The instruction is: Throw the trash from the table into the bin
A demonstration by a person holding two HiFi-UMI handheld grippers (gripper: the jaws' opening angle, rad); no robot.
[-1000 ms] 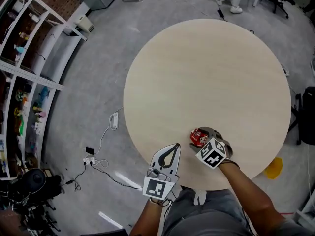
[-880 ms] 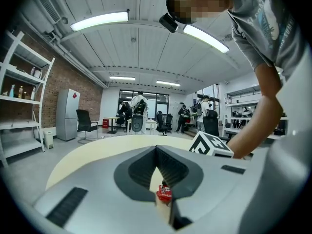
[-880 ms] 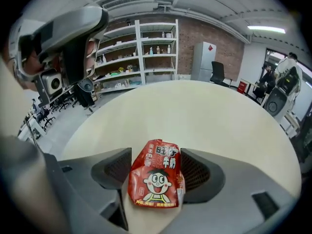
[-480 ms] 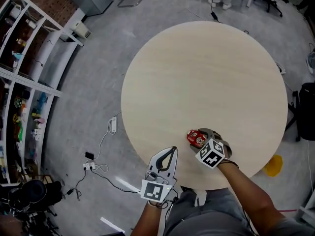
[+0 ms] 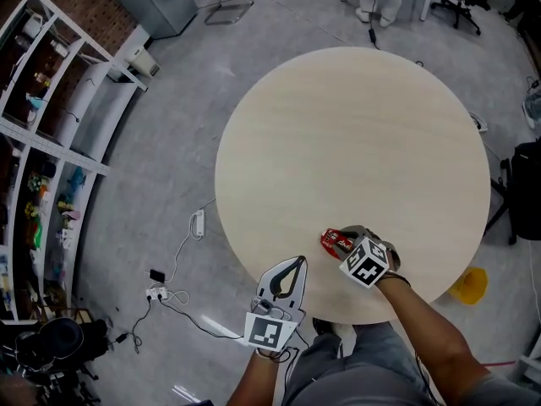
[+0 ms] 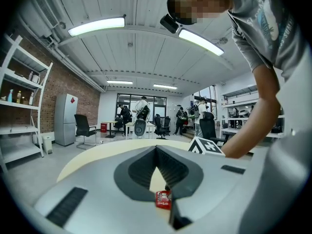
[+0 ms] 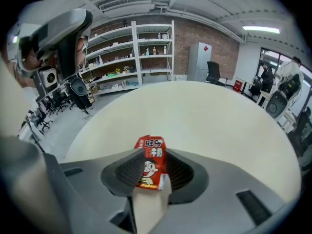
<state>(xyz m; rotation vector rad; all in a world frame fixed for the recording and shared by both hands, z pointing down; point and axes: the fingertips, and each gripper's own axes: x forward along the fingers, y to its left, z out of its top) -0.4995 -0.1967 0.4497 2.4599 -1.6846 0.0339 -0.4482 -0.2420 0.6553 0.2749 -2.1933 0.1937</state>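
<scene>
A small red drink carton [image 5: 336,242] lies near the front edge of the round beige table [image 5: 355,134]. My right gripper [image 5: 345,240] points steeply down at it. Its jaws have just been closing, and in the right gripper view the carton [image 7: 150,168] stands upright between them, pressed by the pads [image 7: 127,172] of the right gripper [image 7: 151,156]. My left gripper [image 5: 296,263] hovers at the table's edge, to the left of the carton, nearly level, its tips together and nothing held. Through the left gripper's [image 6: 156,150] jaw gap the carton [image 6: 163,199] shows small.
Metal shelves [image 5: 42,142] line the left wall. A power strip with cables [image 5: 197,224] lies on the grey floor left of the table. A yellow object [image 5: 469,288] sits on the floor at the lower right, and a black chair [image 5: 528,189] stands at the right edge.
The right gripper's jaws have drawn in around the red carton, which now looks narrower between them. The left gripper has shifted only slightly at the table's edge.
</scene>
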